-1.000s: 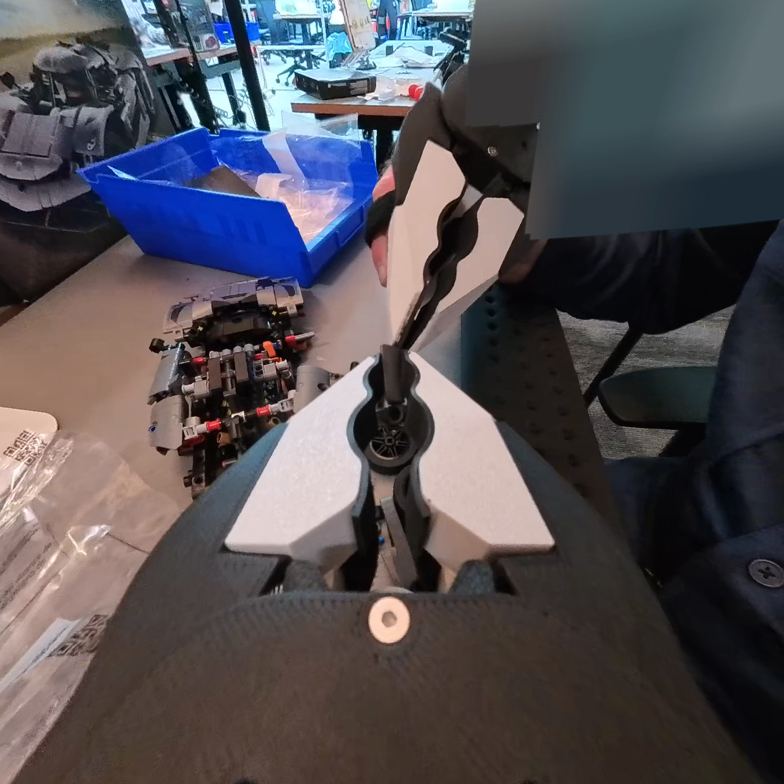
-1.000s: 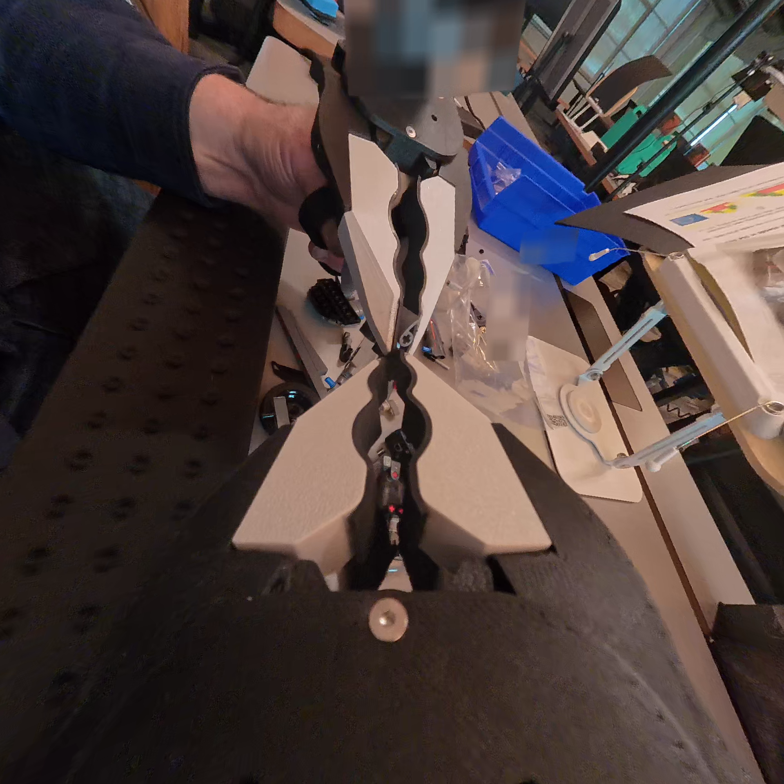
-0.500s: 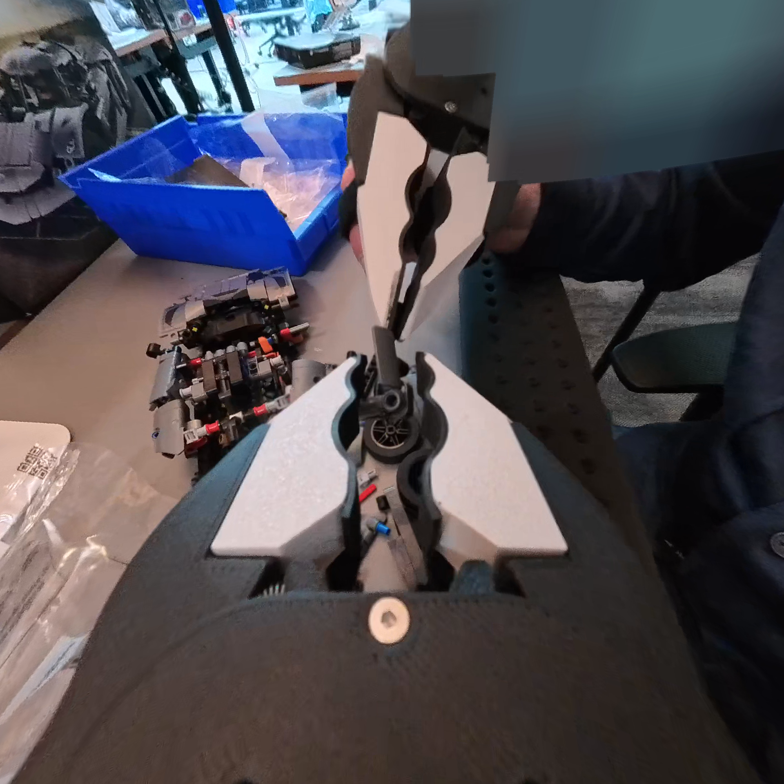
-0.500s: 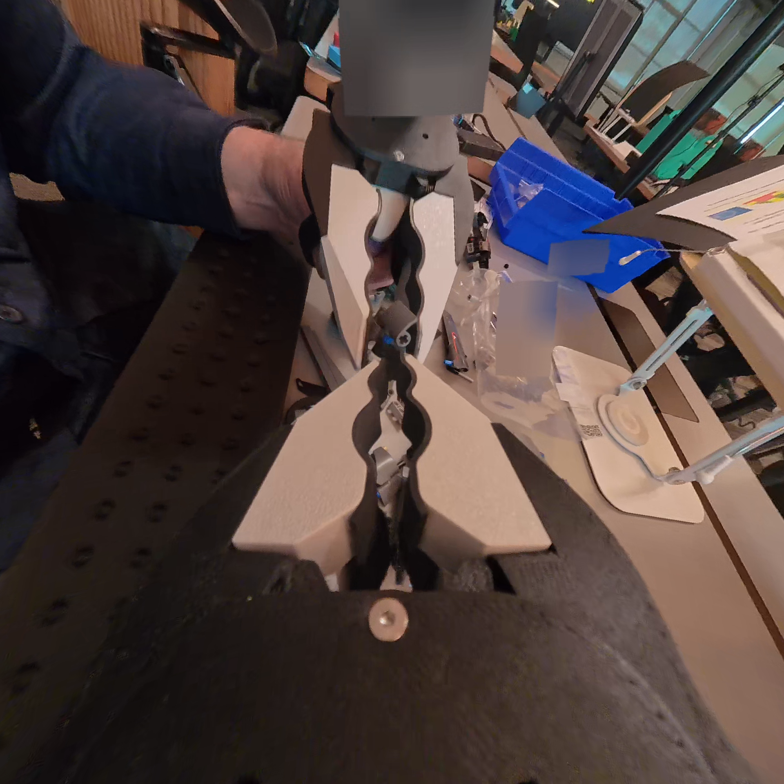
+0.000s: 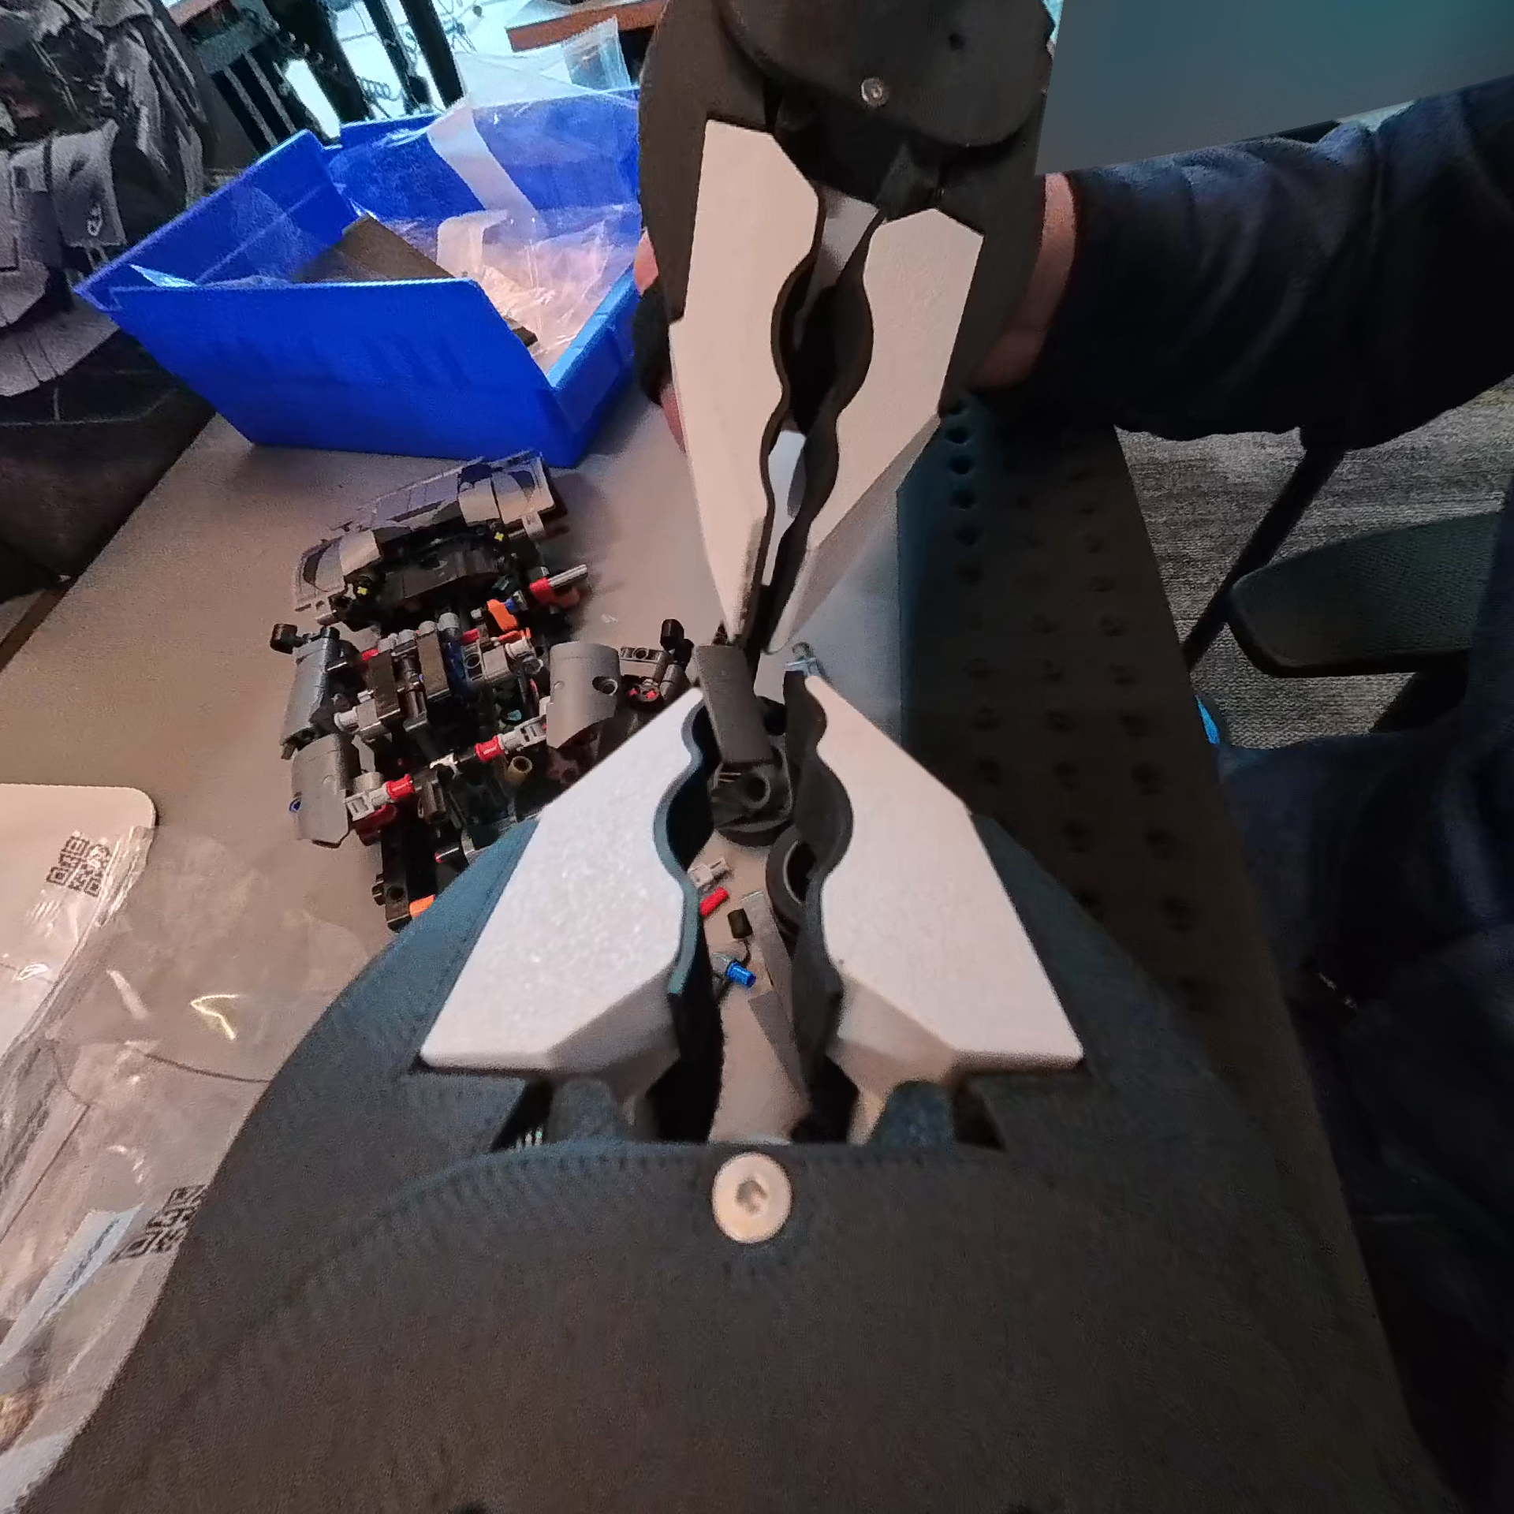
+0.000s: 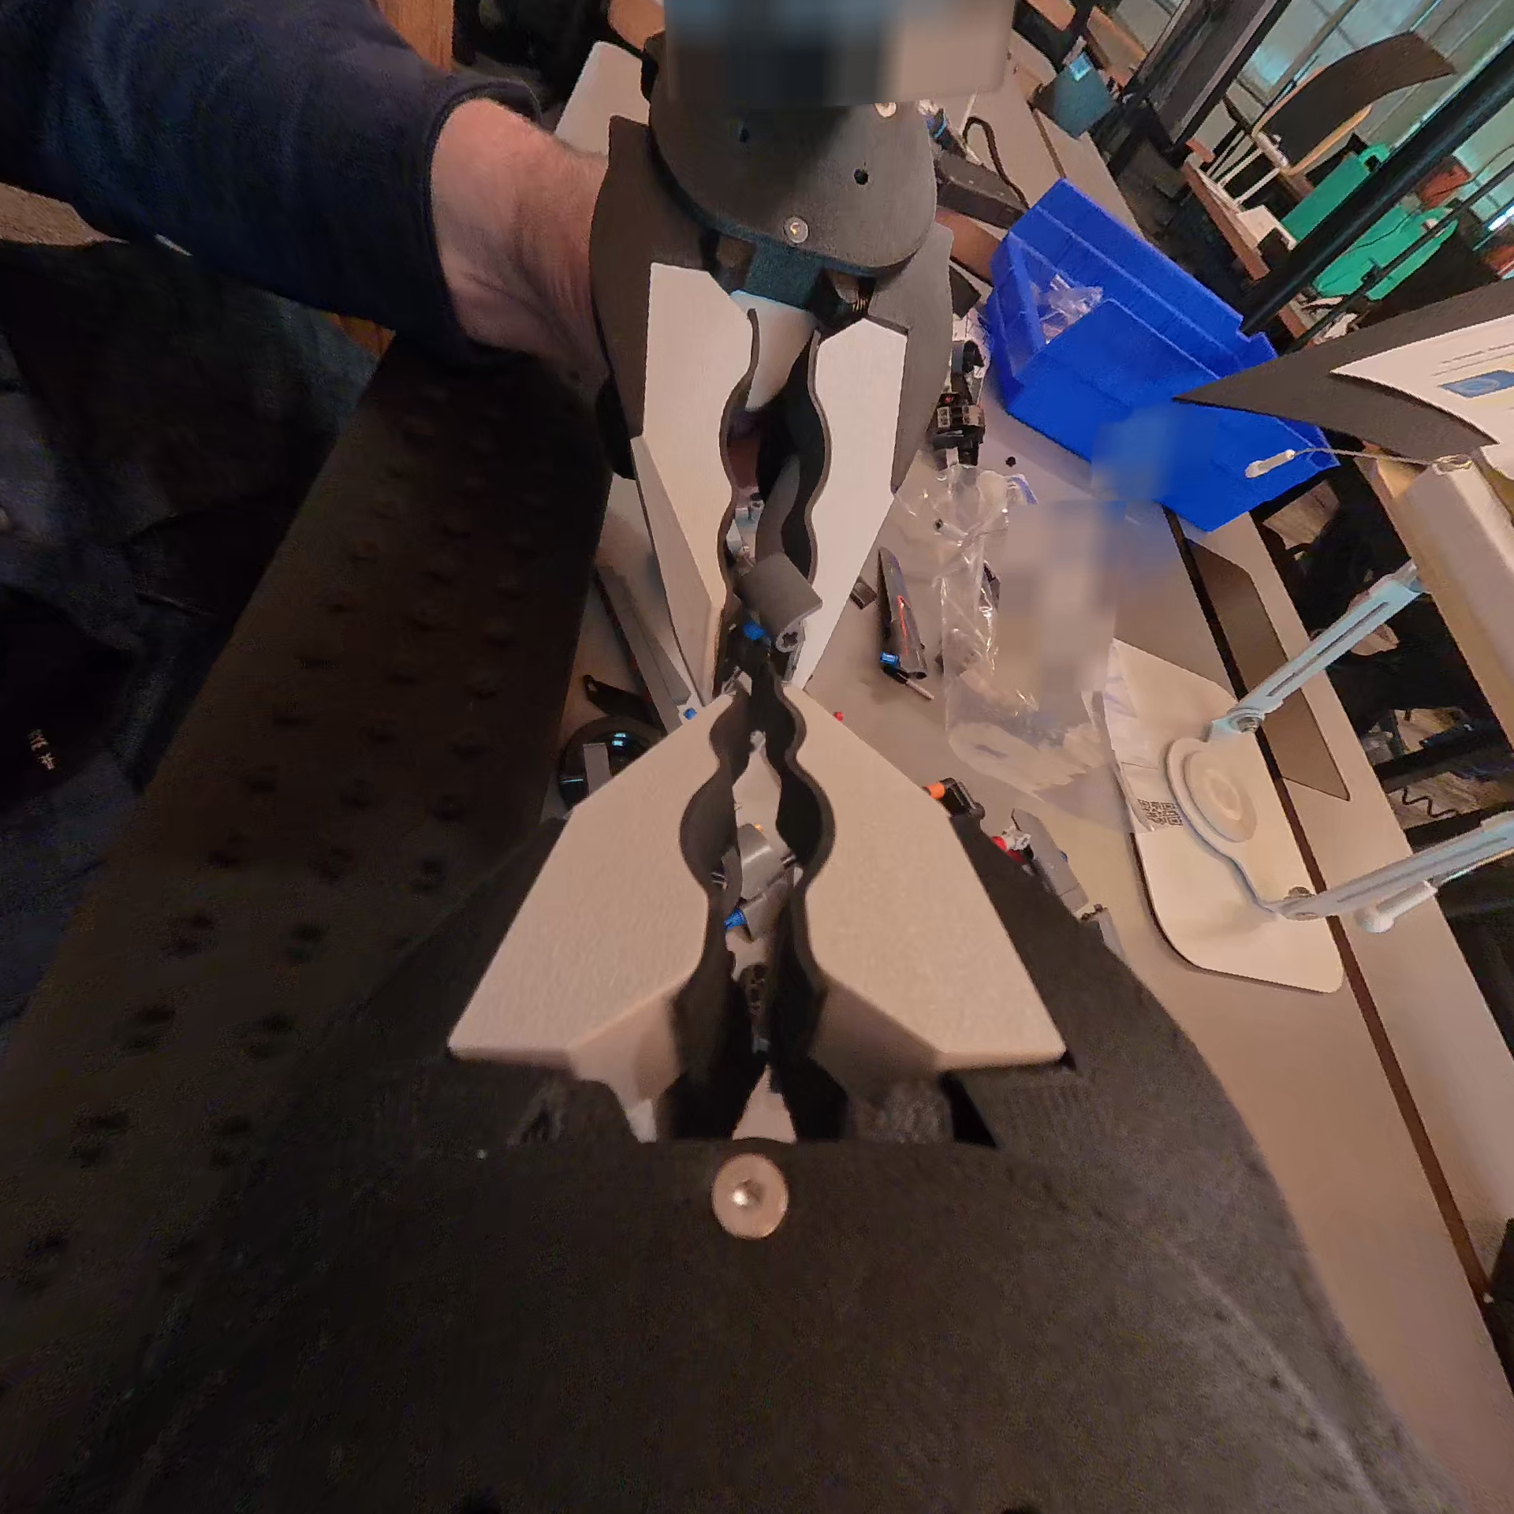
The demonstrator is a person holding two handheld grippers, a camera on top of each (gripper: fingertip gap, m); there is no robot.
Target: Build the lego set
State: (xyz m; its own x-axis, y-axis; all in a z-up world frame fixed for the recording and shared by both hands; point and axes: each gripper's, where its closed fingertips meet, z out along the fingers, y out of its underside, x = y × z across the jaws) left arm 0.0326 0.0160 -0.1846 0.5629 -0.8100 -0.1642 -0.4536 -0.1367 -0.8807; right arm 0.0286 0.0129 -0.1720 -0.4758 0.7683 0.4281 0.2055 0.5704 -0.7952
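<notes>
A partly built grey and black lego car (image 5: 426, 672) lies on the grey table (image 5: 164, 655). My left gripper (image 5: 741, 696) has its fingers parted, and a dark grey lego piece (image 5: 733, 704) with a round hub stands between them. My right gripper (image 5: 750, 631) comes down from above and is shut on the top end of that piece. In the right wrist view my right gripper (image 6: 758, 704) is pinched shut, tip to tip with the left gripper (image 6: 762, 672). The grey piece (image 6: 778, 590) sits in the left gripper's gap.
A blue bin (image 5: 344, 352) with clear bags stands behind the car. Plastic bags (image 5: 106, 1024) lie at the left. A black perforated panel (image 5: 1049, 655) runs along the table edge. Loose parts (image 6: 901, 647), a black wheel (image 6: 598, 754) and a white stand base (image 6: 1229, 819) are on the table. The grippers are tip to tip, or close to it.
My left gripper was shut on the grey piece and has opened its fingers. My right gripper stayed shut and has closed in on the piece's top end. Both grippers moved closer together.
</notes>
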